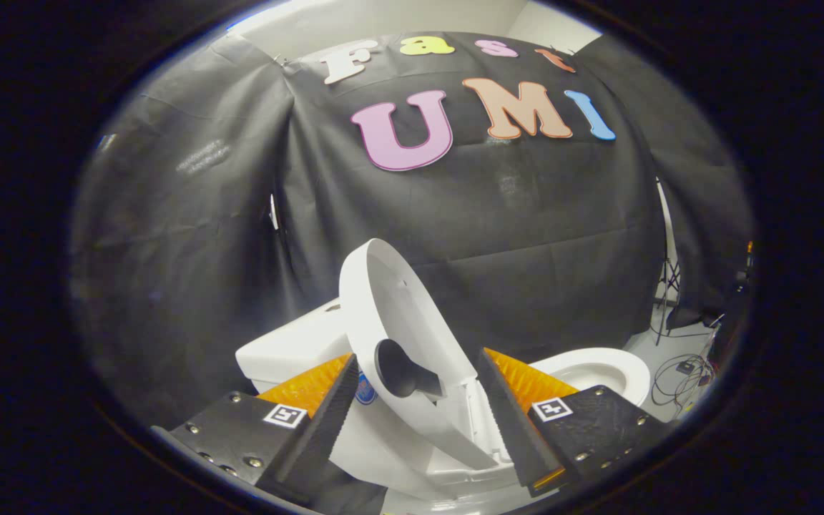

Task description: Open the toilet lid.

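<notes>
The white toilet lid [398, 307] stands raised, tilted back toward the white tank [290, 350], with its inner face showing. A dark round knob [398, 368] sits low on that face. My gripper [418, 355] is open, with one finger on each side of the lid's lower part. I see no clear contact between the fingertips [346, 375] and the lid. The bowl's white rim [598, 368] lies uncovered beyond the other finger.
Black cloth walls close the booth behind the toilet. Past the bowl, cables [680, 375] lie on the pale floor, and a thin stand [666, 286] rises beside the cloth's edge.
</notes>
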Tool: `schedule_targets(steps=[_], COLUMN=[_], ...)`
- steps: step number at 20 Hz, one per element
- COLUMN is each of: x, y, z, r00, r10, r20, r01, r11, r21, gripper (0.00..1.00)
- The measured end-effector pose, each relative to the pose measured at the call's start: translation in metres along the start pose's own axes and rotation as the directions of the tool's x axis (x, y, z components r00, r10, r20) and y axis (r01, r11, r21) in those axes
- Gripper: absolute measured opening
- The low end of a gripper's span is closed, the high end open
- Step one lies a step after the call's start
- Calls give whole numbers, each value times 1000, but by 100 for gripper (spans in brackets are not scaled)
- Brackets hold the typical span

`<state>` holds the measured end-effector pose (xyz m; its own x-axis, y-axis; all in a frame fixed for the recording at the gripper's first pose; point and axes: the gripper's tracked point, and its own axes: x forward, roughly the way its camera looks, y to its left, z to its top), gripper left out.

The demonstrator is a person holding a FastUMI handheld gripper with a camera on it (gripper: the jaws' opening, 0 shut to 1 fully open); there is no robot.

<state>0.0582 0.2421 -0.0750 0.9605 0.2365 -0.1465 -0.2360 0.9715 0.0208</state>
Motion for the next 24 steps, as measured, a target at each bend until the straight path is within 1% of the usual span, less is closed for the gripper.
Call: schedule_targets(steps=[8, 12, 15, 19, 24], x=[0, -1, -3, -6, -11], y=[2, -1, -6, -8, -17], z=[0, 1, 15, 39, 44], r00=[1000, 1000, 999, 996, 994], r10=[12, 3, -9, -4, -24], r20=[0, 4, 36, 91, 106], r01=[-12, -3, 9, 5, 23], r11=[1000, 1000, 1000, 1000, 1000], r21=[-1, 2, -3, -3, 11], gripper=[99, 99, 99, 98, 98])
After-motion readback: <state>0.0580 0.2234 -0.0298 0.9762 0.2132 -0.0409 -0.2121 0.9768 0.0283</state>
